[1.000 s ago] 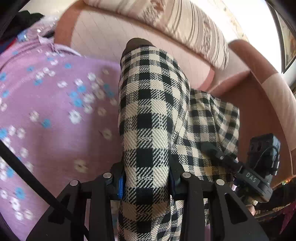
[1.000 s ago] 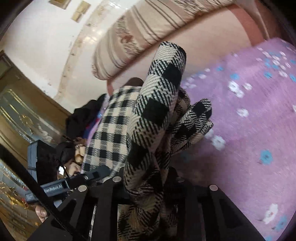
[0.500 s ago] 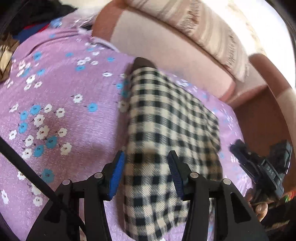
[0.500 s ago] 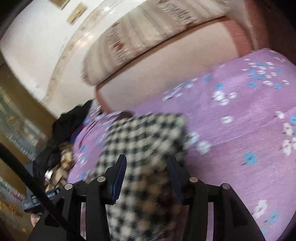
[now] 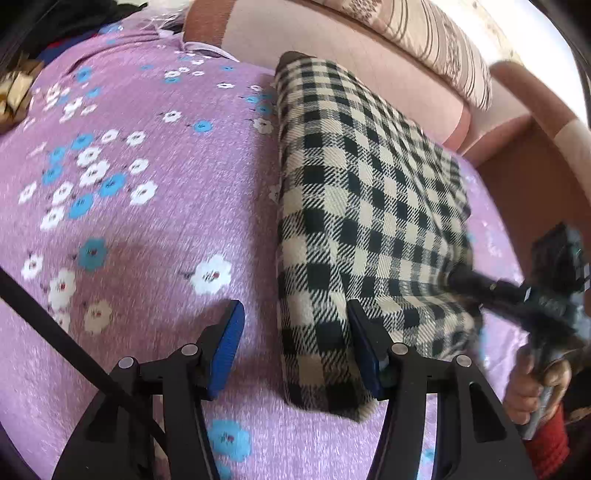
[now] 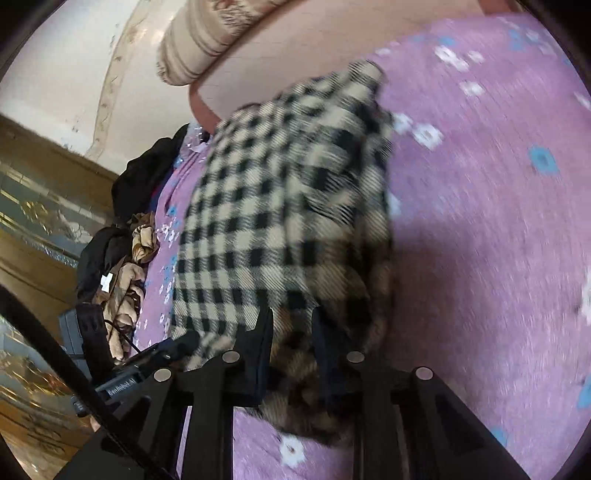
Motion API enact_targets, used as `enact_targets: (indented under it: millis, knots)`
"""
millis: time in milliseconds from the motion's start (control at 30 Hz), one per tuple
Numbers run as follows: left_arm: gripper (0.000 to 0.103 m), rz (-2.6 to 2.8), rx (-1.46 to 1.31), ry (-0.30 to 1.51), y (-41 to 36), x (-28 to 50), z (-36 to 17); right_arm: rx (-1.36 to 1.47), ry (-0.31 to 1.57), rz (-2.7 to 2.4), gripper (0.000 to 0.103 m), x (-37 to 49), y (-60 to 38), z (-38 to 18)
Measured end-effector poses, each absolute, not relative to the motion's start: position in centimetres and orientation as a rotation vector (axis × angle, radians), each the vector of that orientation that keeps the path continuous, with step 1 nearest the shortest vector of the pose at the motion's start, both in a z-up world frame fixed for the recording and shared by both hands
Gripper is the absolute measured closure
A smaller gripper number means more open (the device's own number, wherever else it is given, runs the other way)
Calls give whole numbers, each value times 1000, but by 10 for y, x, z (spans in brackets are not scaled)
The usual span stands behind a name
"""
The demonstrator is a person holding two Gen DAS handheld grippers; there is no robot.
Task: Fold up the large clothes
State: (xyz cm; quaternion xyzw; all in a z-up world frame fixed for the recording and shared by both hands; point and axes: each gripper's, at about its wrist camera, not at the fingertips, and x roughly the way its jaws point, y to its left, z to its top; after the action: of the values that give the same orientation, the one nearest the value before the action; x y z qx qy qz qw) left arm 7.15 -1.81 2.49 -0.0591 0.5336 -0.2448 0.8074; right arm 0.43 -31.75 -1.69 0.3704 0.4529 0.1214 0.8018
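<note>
A black-and-cream checked garment [image 5: 369, 206] lies folded in a long strip on the purple flowered bedspread [image 5: 140, 206]. My left gripper [image 5: 295, 332] is open over the garment's near left edge, its right finger on the cloth and its left finger over bare bedspread. In the right wrist view the garment [image 6: 266, 221] is blurred; my right gripper [image 6: 291, 332] has its fingers close together around the garment's near edge. The right gripper also shows in the left wrist view [image 5: 517, 291], touching the garment's right side.
A pink upholstered headboard [image 5: 332, 48] with a striped bolster [image 5: 424, 33] runs along the back. A pile of dark and tan clothes [image 6: 122, 229] lies at the bed's left end. A wooden side rail [image 5: 535, 147] borders the right.
Both grippers held the garment raised a second ago. They lowered it flat onto the bedspread and the left gripper opened. The right gripper, open half a second ago, has narrowed on the near edge.
</note>
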Motion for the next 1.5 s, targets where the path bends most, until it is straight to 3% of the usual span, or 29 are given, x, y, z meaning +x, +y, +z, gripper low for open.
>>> enact_targets:
  millis: [267,333,433,500,667,900,1500]
  knots:
    - [43,-468,-177,1113,5,46,41,816,955,179,80,-38,-329,-11]
    - [43,-427,-160,1079,12,34,51,795,970,126,61,-55,-336,-11]
    - [42,-299,-56,942,23,3,83,724,941,68,57,-79,-333,5]
    - [25,-215,20,821,28,-24,109,657,897,40,58,-99,-323,26]
    - [1,-48,102,537,41,-97,159,478,794,-50,51,-148,-276,72]
    - [0,-70,107,397,42,-185,198,361,751,-146,48,-219,-214,95]
    - [0,-191,84,496,38,-295,218,138,657,-288,32,-323,-158,160]
